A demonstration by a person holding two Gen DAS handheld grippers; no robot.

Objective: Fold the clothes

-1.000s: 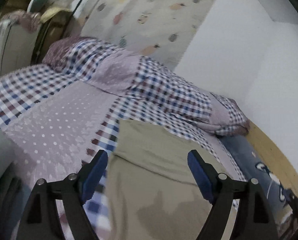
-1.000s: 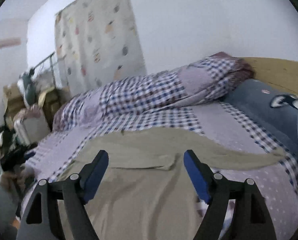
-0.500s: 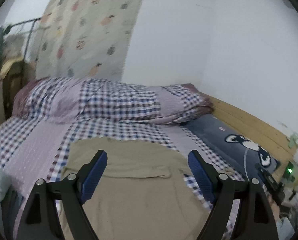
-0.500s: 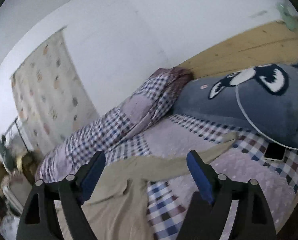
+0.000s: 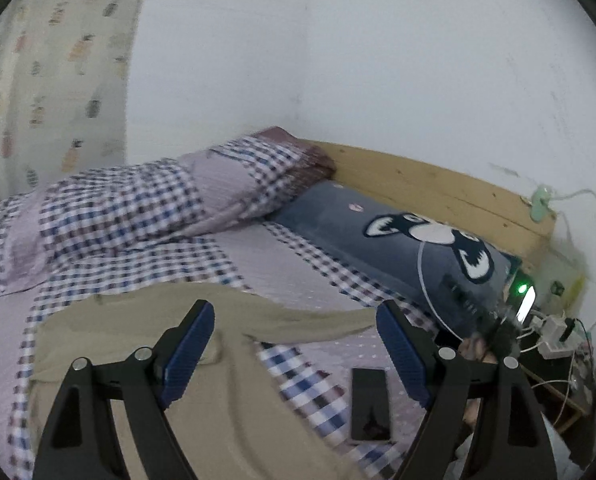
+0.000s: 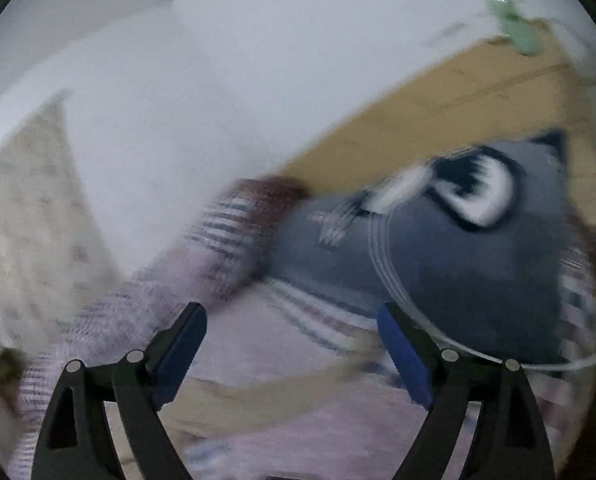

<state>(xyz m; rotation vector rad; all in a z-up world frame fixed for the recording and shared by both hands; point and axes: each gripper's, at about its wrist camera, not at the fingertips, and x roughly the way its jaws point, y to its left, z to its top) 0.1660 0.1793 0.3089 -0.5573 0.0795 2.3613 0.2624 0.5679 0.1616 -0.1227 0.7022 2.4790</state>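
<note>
1. Khaki cloth, the garment (image 5: 202,396) to be folded, lies spread flat on the bed (image 5: 298,264), its body toward the near edge and one long sleeve (image 5: 321,320) trailing out toward the head end.
2. Spread flat like this, it probably shows its seams for a first fold; that fold is not yet begun.
3. Left tool (image 5: 294,354) hovers over the garment with jaws wide and nothing between them.
4. Right tool (image 6: 292,354) is also wide and empty; its view is badly blurred and faces the blue pillow (image 6: 477,264).
5. A dark phone (image 5: 369,404) lies on the bed just beside the garment, below the sleeve.
6. Open bed remains between sleeve and pillow, while the checked quilt (image 5: 138,216) bounds the far side.
</note>
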